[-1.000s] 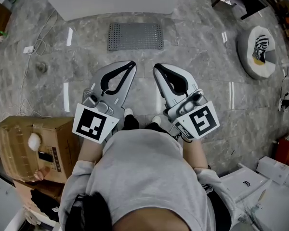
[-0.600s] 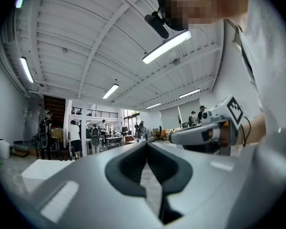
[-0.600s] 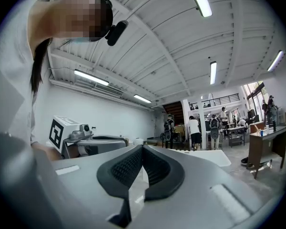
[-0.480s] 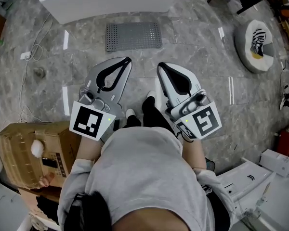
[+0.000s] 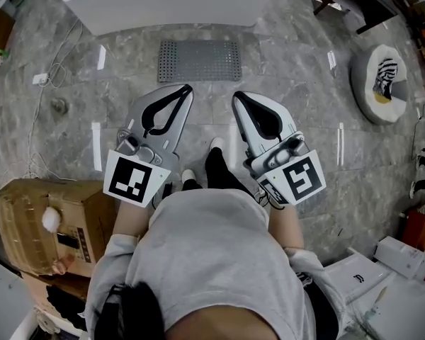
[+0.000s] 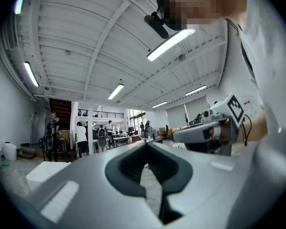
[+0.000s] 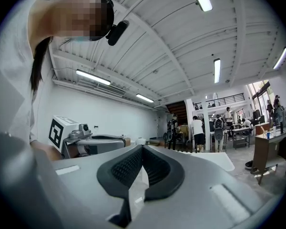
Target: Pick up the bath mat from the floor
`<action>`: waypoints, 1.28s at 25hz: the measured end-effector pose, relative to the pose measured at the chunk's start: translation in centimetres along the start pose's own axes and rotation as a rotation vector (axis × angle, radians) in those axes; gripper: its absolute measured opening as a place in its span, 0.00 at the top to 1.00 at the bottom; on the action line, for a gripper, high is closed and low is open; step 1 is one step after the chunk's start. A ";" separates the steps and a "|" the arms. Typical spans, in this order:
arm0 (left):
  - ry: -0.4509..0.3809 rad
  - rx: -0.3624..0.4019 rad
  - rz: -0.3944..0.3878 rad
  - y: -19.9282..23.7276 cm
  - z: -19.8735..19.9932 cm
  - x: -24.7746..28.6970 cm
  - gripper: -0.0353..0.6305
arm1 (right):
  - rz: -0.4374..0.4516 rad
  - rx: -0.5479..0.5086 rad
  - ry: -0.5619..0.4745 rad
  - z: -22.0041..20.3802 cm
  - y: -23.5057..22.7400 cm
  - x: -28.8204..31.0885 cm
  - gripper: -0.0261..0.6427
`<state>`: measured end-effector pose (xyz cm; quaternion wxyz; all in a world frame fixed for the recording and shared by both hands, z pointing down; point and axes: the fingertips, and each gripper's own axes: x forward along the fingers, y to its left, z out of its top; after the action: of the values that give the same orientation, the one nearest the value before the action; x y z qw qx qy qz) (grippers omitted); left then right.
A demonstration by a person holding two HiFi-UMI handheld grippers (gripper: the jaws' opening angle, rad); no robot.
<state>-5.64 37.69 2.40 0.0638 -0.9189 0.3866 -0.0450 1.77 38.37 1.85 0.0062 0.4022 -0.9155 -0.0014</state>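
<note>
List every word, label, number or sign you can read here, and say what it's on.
Nothing can be read as text.
Cardboard box: dark label, print too small to read.
White box: small dark mark, too blurred to read.
Left hand-held gripper and right hand-held gripper: black-and-white square marker patterns only, no letters.

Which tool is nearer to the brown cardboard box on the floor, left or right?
Left. The cardboard box lies at the outer side of the left tool; the right tool is farther away, beyond the left one.
</note>
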 end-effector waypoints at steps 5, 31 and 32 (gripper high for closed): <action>0.000 0.012 0.029 1.6 -0.2 3.6 0.94 | 0.023 -0.003 0.001 0.1 -3.9 1.9 0.96; -0.008 0.010 0.138 3.1 0.5 15.7 0.94 | 0.090 0.036 -0.045 -0.5 -17.8 4.0 0.96; -0.008 0.013 0.139 3.0 0.4 15.8 0.94 | 0.091 0.037 -0.044 -0.6 -17.9 4.0 0.96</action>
<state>3.29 24.29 2.05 0.0742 -0.8896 0.4490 -0.0392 12.26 23.26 2.36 -0.0215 0.3601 -0.9326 0.0071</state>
